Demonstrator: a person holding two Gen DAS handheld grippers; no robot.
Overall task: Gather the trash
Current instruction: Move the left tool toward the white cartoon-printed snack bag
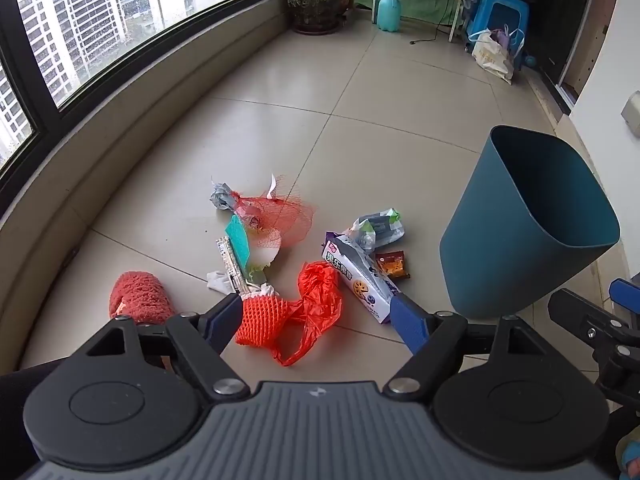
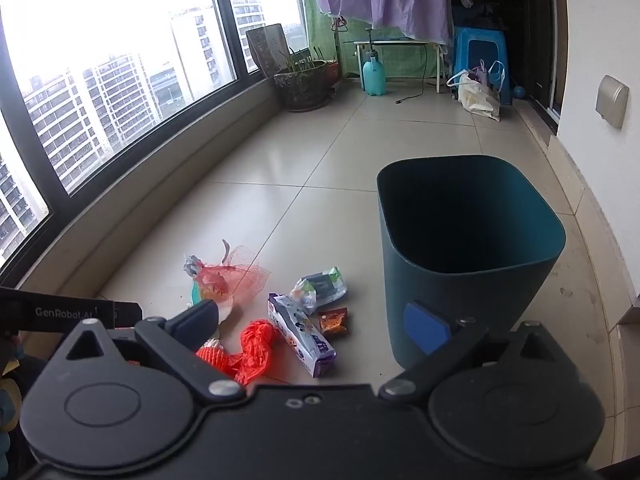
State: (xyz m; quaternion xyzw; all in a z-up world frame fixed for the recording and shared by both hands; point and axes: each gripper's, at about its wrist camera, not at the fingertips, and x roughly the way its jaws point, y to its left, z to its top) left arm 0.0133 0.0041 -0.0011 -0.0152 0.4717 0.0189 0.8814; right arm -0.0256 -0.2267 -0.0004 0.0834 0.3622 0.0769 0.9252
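Several scraps of trash lie on the tiled floor just left of the teal bin (image 2: 472, 256): an orange plastic bag (image 1: 316, 304), red mesh netting (image 1: 280, 212), a biscuit box (image 1: 356, 280) and a snack packet (image 1: 392, 265). Both the left gripper (image 1: 320, 320) and right gripper (image 2: 316, 320) hang above them, jaws spread wide and empty. A red fuzzy slipper (image 1: 140, 298) sits farther left of the bin.

Daylight floods in from the window (image 1: 80, 32) on my left; in my right view its glass (image 2: 100, 20) blows out to white. The floor tiles (image 1: 288, 76) carry a soft sheen. Straight lines bow near the edges, and far corners look slightly soft, perhaps blurred.
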